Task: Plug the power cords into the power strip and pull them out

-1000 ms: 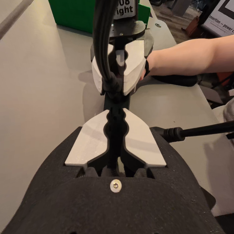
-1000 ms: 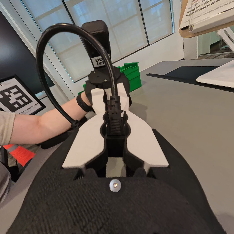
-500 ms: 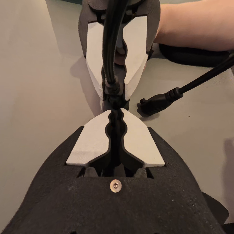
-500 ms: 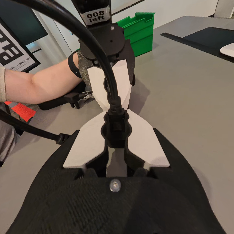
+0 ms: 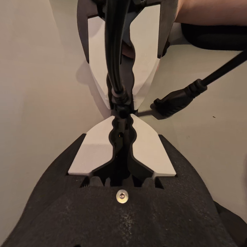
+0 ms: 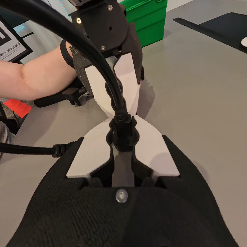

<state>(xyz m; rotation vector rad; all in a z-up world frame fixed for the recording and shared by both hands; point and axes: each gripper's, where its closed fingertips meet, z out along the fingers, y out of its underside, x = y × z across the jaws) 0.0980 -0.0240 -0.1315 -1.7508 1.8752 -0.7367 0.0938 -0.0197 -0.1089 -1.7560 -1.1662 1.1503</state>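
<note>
power cord [image 6: 122, 131] sits clamped between the right hand-held gripper [image 6: 122, 120] fingers, left hand-held gripper [image 5: 122, 119] seemingly pinching it too.

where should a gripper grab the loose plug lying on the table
Probably on the ribbed black body of the loose plug, ahead of its strain relief, closing across its flat sides from above. It lies flat on the table, free of both grippers, so the top is open.

Your two grippers meet tip to tip, both clamped.

Your left gripper [image 5: 122, 117] has its white fingers [image 5: 96, 149] nearly together around something black, and your right gripper [image 6: 123, 120] is closed the same way (its fingers [image 6: 151, 151] slightly wider apart). Your left forearm [image 6: 40, 80] lies low and level, a dark band at the wrist.
</note>
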